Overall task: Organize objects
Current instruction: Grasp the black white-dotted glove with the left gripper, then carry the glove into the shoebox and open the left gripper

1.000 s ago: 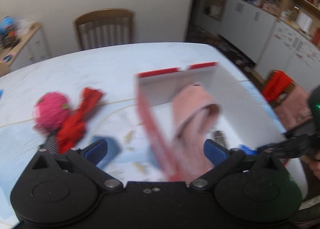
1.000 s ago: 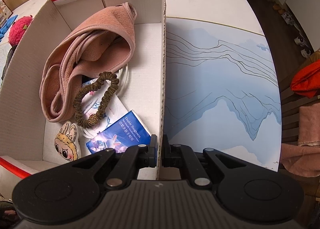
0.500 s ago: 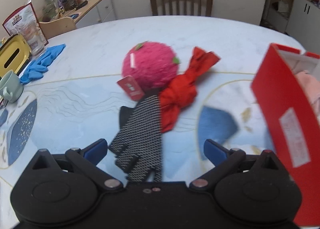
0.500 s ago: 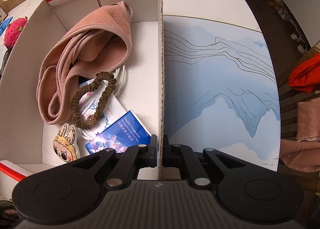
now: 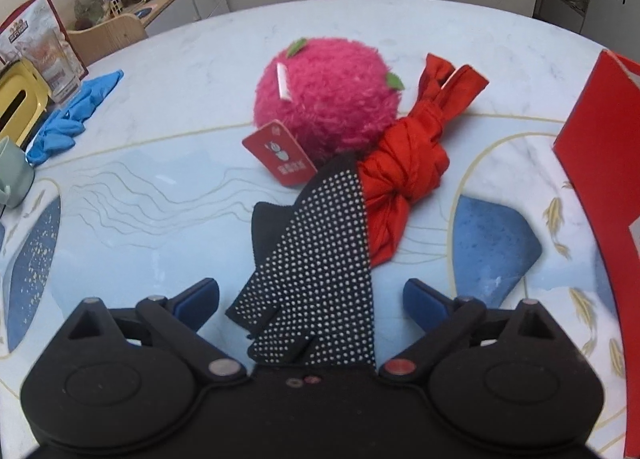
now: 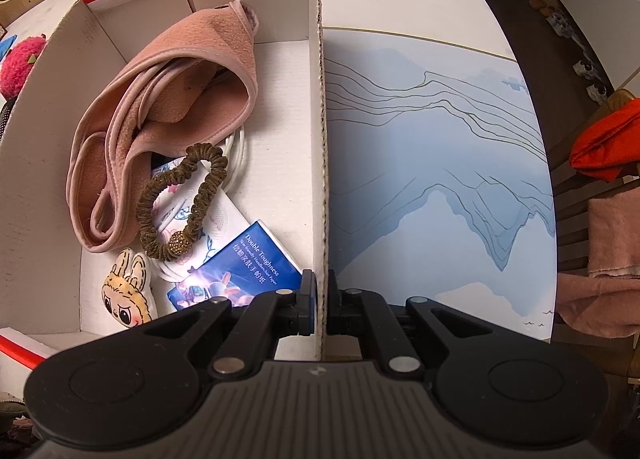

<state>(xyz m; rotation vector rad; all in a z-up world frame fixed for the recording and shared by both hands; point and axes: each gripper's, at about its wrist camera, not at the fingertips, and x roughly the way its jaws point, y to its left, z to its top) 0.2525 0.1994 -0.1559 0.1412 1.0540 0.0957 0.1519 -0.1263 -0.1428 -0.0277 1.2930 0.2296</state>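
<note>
- Left gripper lowered closer over black dotted glove than half a second ago; jaws wide apart, just eased slightly inward, glove lying between the blue pads without touching them.
- Glove flat on patterned table, now filling more of the left wrist view; red knotted cloth overlapping its far right edge, pink fuzzy ball with red tag just behind.
- Red box side pushed further to the right edge of that view.
- Right gripper unchanged: clamped on right wall of cardboard box.
- Inside box, as before: pink cloth, brown hair tie, blue tissue pack, bunny charm.
</note>
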